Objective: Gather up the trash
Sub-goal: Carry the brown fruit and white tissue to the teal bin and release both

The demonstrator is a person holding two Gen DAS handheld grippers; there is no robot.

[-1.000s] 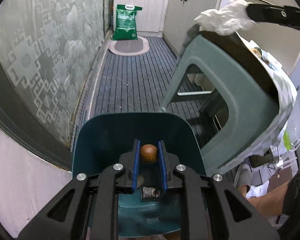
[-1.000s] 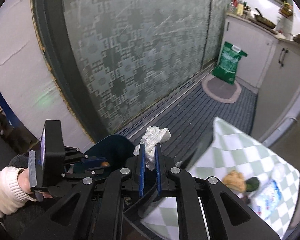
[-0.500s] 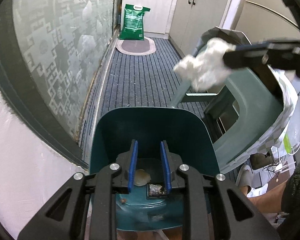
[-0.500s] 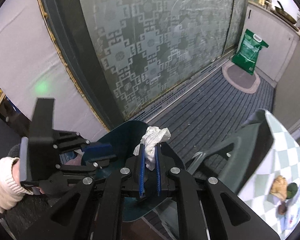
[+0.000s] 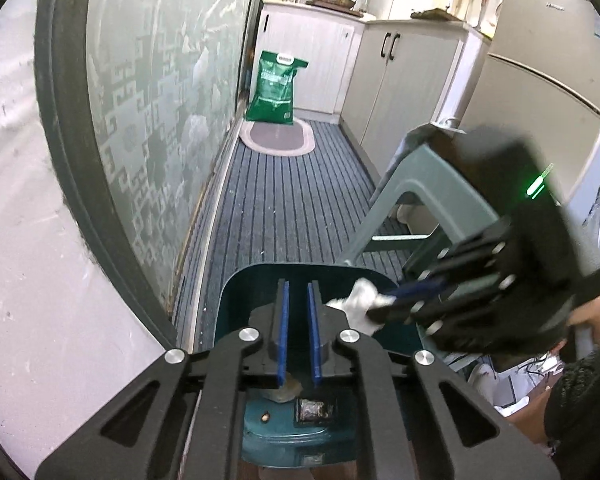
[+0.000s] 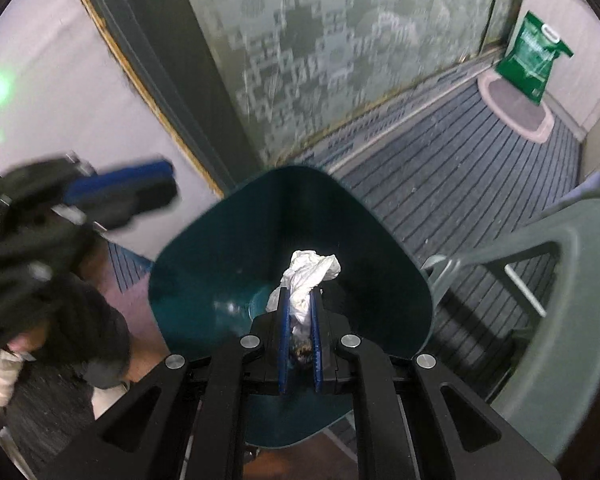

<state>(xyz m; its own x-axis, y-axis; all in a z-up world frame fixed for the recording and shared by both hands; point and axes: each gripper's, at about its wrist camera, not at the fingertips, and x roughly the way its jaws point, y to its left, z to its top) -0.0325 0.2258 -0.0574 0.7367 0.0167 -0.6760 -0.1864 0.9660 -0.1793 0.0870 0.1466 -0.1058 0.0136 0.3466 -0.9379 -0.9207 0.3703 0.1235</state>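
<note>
A teal trash bin (image 5: 260,280) stands on the floor below both grippers; it also shows in the right wrist view (image 6: 204,264). My left gripper (image 5: 298,292) is open and empty above the bin. Scraps lie on the bin's bottom (image 5: 288,386). My right gripper (image 6: 299,300) is shut on a crumpled white tissue (image 6: 310,270) and holds it inside the bin's mouth. The tissue (image 5: 358,300) and the right gripper (image 5: 396,292) also show in the left wrist view, at the bin's right rim.
A grey-green plastic stool (image 5: 424,196) stands just right of the bin. A frosted glass door (image 5: 160,100) runs along the left. A green bag (image 5: 276,88) and an oval mat (image 5: 278,138) lie at the far end by the white cabinets (image 5: 404,80).
My left gripper opened and dropped the brown round thing into the bin. My right gripper moved down from above the stool, carrying the tissue into the bin's mouth.
</note>
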